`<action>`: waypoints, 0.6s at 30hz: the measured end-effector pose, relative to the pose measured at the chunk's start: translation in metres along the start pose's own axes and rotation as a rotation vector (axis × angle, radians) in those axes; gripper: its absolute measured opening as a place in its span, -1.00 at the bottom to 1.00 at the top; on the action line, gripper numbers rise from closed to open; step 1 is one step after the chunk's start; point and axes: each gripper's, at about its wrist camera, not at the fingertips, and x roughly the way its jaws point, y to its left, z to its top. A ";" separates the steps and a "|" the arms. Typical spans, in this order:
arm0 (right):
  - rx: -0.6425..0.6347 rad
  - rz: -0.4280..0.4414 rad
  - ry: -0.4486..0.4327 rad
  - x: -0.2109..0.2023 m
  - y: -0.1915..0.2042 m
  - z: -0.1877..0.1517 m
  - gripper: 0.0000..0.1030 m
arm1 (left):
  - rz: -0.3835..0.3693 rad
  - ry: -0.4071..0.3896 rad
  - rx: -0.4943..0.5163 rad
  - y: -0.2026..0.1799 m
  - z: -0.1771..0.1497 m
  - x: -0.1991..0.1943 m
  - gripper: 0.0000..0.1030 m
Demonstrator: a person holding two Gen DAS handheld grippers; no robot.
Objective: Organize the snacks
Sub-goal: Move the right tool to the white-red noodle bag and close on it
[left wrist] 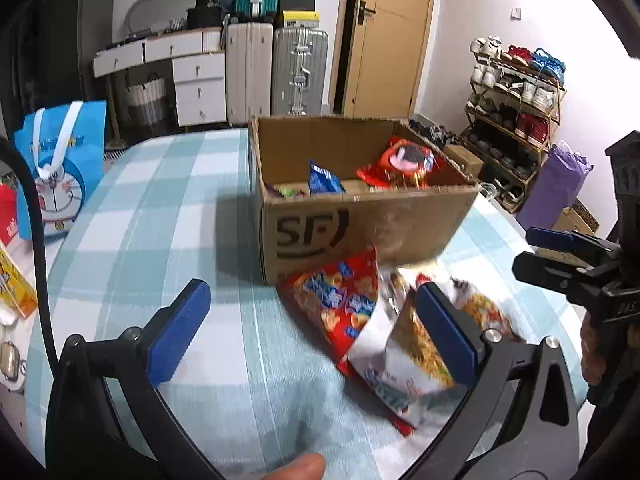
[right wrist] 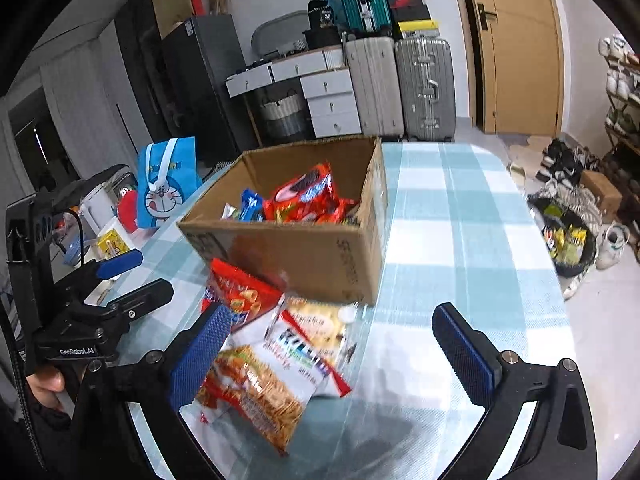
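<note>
An open cardboard box (left wrist: 360,224) marked SF stands on the checked tablecloth and holds several snack packs, among them a red pack (left wrist: 400,164) and a blue one (left wrist: 324,180). The box also shows in the right wrist view (right wrist: 304,256). In front of it lie a red snack bag (left wrist: 340,304) and a white snack bag (left wrist: 404,360), seen in the right wrist view as red bag (right wrist: 240,292) and white bag (right wrist: 276,376). My left gripper (left wrist: 312,332) is open, its right finger over the white bag. My right gripper (right wrist: 332,352) is open above the bags' right side.
A blue Doraemon gift bag (left wrist: 60,168) stands at the table's left edge, with a yellow box (left wrist: 16,288) near it. Suitcases (left wrist: 276,72), a white desk and a wooden door (left wrist: 388,36) are behind. A shoe rack (left wrist: 516,108) stands right. The right gripper (left wrist: 568,264) shows in the left wrist view.
</note>
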 end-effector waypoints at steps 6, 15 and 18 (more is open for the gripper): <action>0.052 0.005 0.058 0.013 0.000 -0.007 0.99 | 0.007 0.019 -0.015 0.004 -0.009 -0.004 0.99; 0.204 0.063 0.170 0.044 -0.009 -0.012 0.99 | 0.006 0.039 -0.002 -0.003 -0.008 0.000 0.99; 0.252 0.115 0.201 0.049 -0.013 -0.015 0.99 | -0.003 0.049 0.010 -0.007 -0.008 0.003 0.99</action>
